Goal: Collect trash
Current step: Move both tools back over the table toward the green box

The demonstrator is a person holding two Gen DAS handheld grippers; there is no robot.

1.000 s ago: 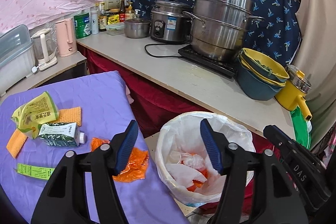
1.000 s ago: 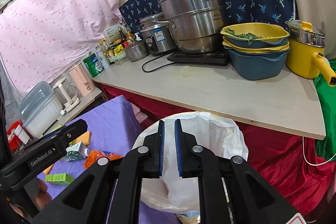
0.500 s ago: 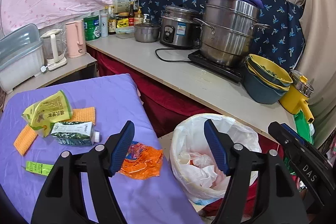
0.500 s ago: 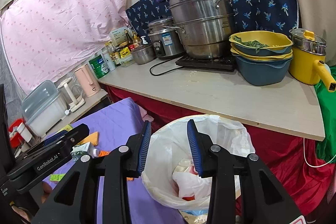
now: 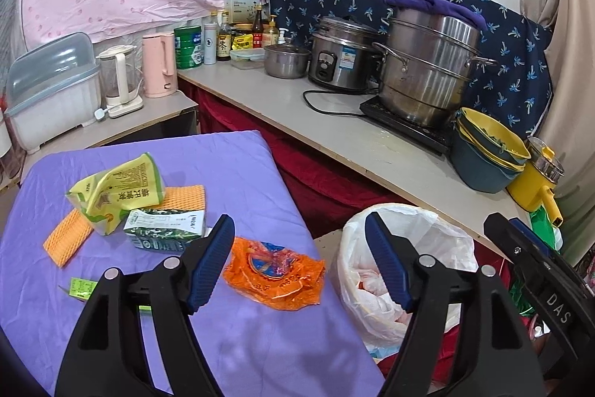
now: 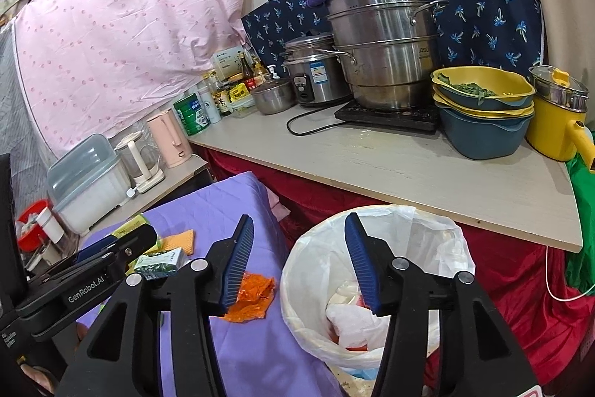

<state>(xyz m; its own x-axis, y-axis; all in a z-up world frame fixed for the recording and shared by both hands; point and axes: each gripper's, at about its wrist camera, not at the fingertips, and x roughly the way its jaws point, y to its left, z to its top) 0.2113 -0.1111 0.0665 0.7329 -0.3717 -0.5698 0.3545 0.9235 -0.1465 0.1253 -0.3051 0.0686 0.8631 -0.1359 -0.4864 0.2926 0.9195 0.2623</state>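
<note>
Hovering between drops with both the left gripper (image 5: 297, 259) and right gripper (image 6: 297, 259) released and empty, likely needing next to reach the orange wrapper (image 5: 274, 276) lying on the desk (image 5: 230, 173) beside the bin (image 6: 372, 285).

Your left gripper (image 5: 299, 261) hangs with its jaws spread wide and nothing between them. Just beyond the gap lies the orange wrapper (image 5: 275, 276) on the purple cloth (image 5: 230, 181). The green carton (image 5: 163, 229) sits past your left jaw, the lined trash bin (image 5: 405, 270) behind your right jaw.
</note>
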